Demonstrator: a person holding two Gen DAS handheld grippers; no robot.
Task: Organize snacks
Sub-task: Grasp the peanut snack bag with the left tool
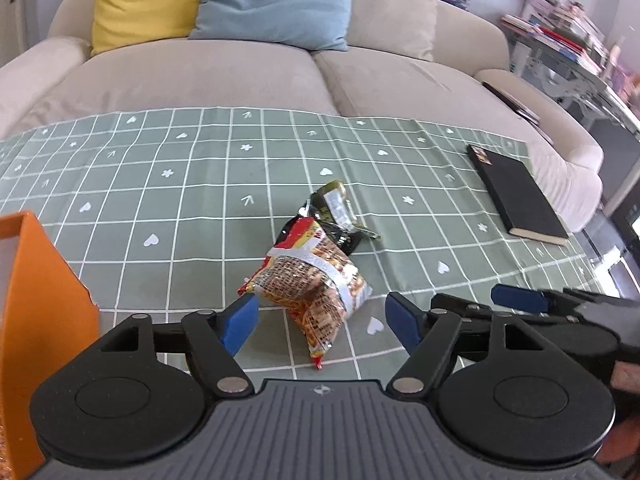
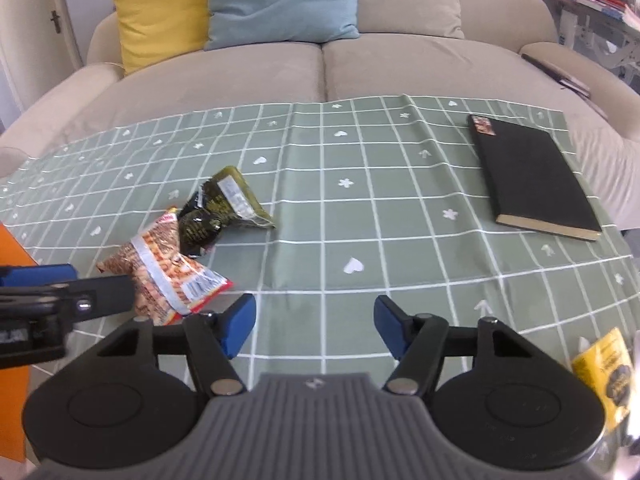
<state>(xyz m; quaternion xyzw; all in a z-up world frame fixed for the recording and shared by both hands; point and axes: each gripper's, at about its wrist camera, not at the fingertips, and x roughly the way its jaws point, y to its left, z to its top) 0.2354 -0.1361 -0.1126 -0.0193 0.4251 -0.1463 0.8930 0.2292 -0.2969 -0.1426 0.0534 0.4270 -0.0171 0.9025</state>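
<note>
Left gripper: my left gripper [image 1: 320, 322] is spread wide, blue pads on either side of the near end of the crinkled red-and-orange foil snack packet [image 1: 310, 286], not pressing it.
Right gripper: my right gripper [image 2: 314, 326] is spread too, only the green checked tablecloth [image 2: 360, 220] between its pads.
Packet place: lower centre in the left wrist view; lower left in the right wrist view.
Long axis: from the lower centre up toward the dark green foil packet [image 1: 336, 216], which touches its far end.
Nearer hand: the left, I judge.
Goal, probably: the orange box [image 1: 36, 320] at the left edge.
Other snack: a yellow packet [image 2: 604, 372] at the lower right.
</note>
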